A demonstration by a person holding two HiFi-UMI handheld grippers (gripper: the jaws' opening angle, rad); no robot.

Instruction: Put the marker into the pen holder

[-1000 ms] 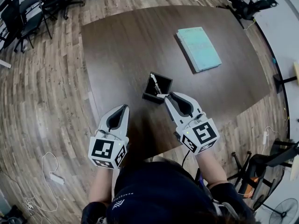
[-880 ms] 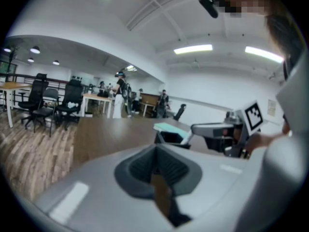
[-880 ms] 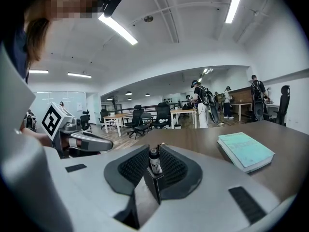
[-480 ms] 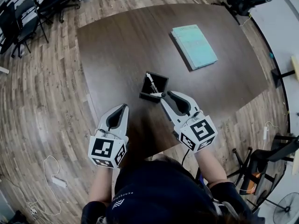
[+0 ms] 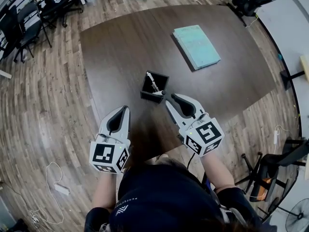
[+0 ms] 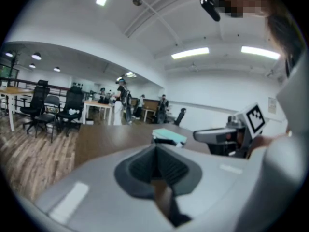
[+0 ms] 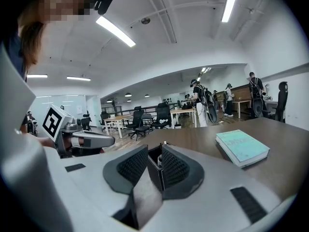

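Observation:
A black square pen holder (image 5: pixel 147 96) stands on the dark table (image 5: pixel 116 42). The white marker (image 5: pixel 152 81) leans slanted inside it, its near end at the holder's near right corner. My right gripper (image 5: pixel 168 97) sits just behind that corner, its jaws closing with nothing pressed between them. In the right gripper view the pen holder (image 7: pixel 152 167) and marker (image 7: pixel 159 159) show through the gap of the right gripper (image 7: pixel 153 152). My left gripper (image 5: pixel 126 108) rests at the table's near edge, shut and empty, and is also seen as the left gripper (image 6: pixel 155 148).
A teal book (image 5: pixel 196 46) lies at the far right of the table and appears as the book (image 7: pixel 241 147) too. Office chairs (image 5: pixel 26 18) stand on the wood floor at far left. A cable and adapter (image 5: pixel 57 185) lie on the floor near left.
The right gripper's tips were at the marker's near end a second ago; now they stand slightly back from it. The left gripper has barely moved.

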